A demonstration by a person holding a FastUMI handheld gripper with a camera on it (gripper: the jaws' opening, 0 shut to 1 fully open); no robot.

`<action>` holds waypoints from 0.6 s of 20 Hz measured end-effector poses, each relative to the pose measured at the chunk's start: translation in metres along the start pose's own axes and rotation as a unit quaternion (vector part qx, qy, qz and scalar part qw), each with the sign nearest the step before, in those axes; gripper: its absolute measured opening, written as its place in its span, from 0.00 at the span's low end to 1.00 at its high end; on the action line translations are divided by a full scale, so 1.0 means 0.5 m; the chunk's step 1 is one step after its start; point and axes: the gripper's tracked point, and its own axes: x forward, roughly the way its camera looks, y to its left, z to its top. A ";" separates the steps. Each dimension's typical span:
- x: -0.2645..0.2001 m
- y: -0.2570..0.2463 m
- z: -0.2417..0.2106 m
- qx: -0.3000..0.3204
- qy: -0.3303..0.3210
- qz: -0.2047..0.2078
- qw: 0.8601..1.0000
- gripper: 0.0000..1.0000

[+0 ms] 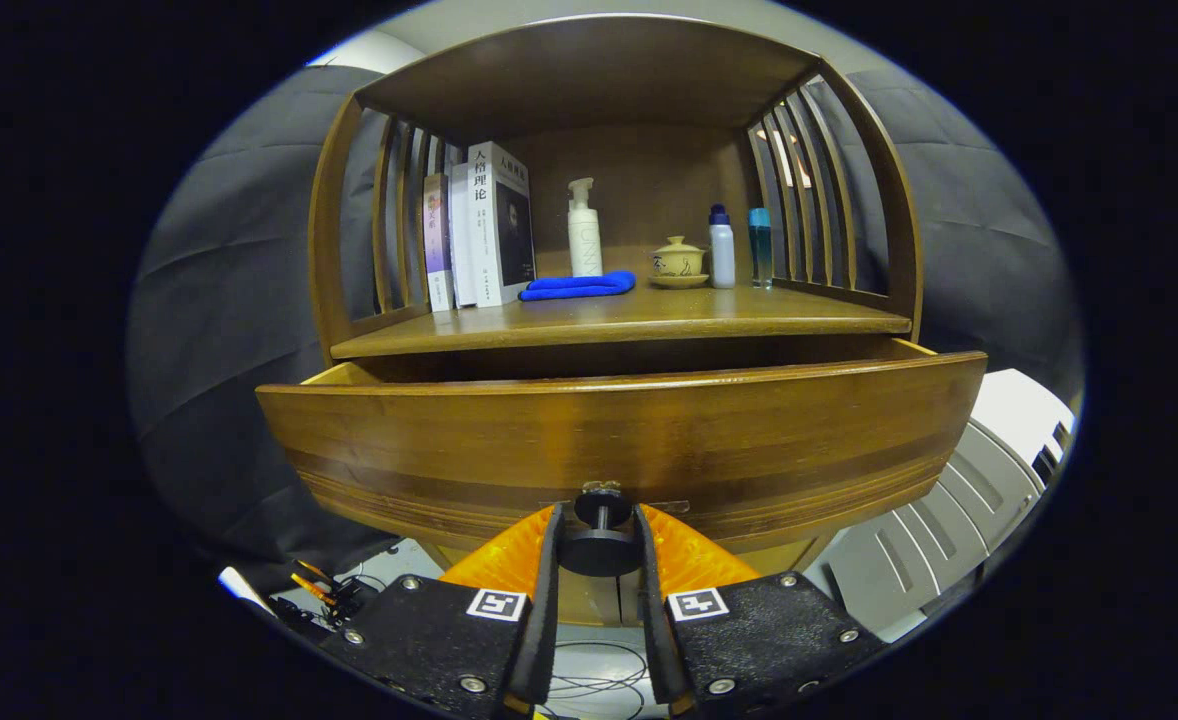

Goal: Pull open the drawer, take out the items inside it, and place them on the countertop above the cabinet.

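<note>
A: What is the gripper (599,545) doing?

B: Its 2 fingers are closed narrowly around the dark round knob (599,540) on the drawer (619,440) front, 1 on each side and both seeming to press it. I judge that grip is for pulling, since the drawer already stands out from the cabinet.

A: Where are the items to take out?

B: The drawer front is just ahead of the fingers and rises above them, so its inside is hidden; I cannot tell what lies there.

A: And the countertop?

B: The countertop (729,320) sits beyond and above the drawer. At its back stand upright books (479,225), a folded blue cloth (579,286), a white pump bottle (584,230), a lidded cup (679,260) and 2 small bottles (739,245). The front strip is bare, likely landing room.

A: Any writing?

B: 1 book spine carries large Chinese characters; the rest is too small to read.
</note>
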 end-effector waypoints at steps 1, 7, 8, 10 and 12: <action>-0.008 0.000 -0.003 -0.001 0.002 0.001 1.000 0.38; -0.057 0.002 -0.021 -0.002 0.010 0.000 1.000 0.38; -0.064 0.003 -0.024 -0.003 0.012 0.000 1.000 0.38; -0.081 0.002 -0.034 -0.004 0.017 0.000 1.000 0.38; -0.097 0.002 -0.050 -0.008 0.023 -0.002 1.000 0.37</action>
